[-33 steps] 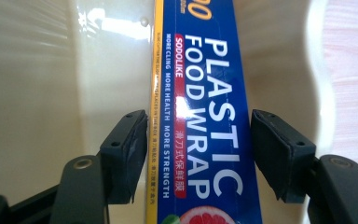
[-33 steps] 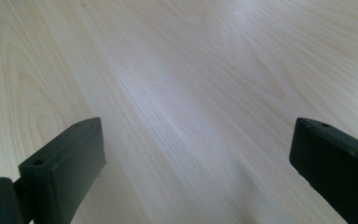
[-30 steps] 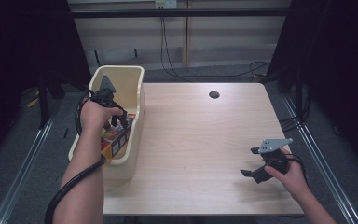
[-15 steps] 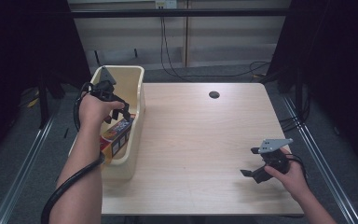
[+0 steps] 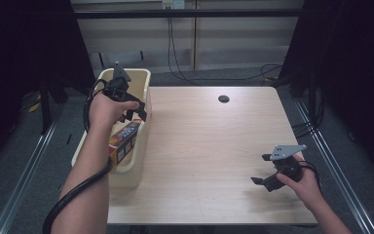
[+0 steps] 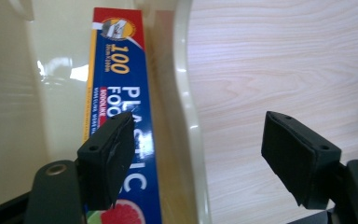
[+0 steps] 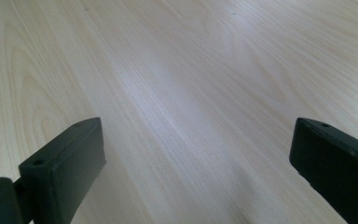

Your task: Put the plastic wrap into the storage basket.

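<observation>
Above the cream bin at the bench's left edge, the left gripper hangs with its fingers apart; they have just been opening, and nothing is between them. The blue plastic-wrap box lies inside the bin, leaning along the wall next to the bench, below the gripper and free of its pads. Well away from the bin, near the bench's front right corner, the right gripper sits low over bare wood, its fingers spread wide and empty.
</observation>
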The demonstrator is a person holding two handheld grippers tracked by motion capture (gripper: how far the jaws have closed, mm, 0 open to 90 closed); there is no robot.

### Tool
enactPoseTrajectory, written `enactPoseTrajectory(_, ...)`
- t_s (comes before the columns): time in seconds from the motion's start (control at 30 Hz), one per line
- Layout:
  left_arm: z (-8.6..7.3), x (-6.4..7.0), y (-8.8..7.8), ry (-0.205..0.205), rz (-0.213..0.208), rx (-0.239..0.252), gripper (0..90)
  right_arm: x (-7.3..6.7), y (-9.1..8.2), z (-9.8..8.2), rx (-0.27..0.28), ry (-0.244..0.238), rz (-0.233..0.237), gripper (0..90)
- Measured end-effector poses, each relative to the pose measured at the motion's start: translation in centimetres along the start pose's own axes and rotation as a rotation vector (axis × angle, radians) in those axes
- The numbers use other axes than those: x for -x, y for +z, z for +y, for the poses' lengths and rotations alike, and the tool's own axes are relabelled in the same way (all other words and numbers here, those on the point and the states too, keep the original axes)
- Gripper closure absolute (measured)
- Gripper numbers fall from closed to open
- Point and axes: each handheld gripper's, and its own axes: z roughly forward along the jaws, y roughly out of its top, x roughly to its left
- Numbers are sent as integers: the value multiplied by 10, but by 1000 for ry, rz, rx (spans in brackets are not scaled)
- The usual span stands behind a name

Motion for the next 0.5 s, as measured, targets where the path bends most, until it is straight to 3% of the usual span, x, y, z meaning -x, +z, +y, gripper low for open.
enactPoseTrajectory(0.5, 5, 30, 7, 95, -34, 19, 192, 0, 0, 0, 2, -1, 1, 32)
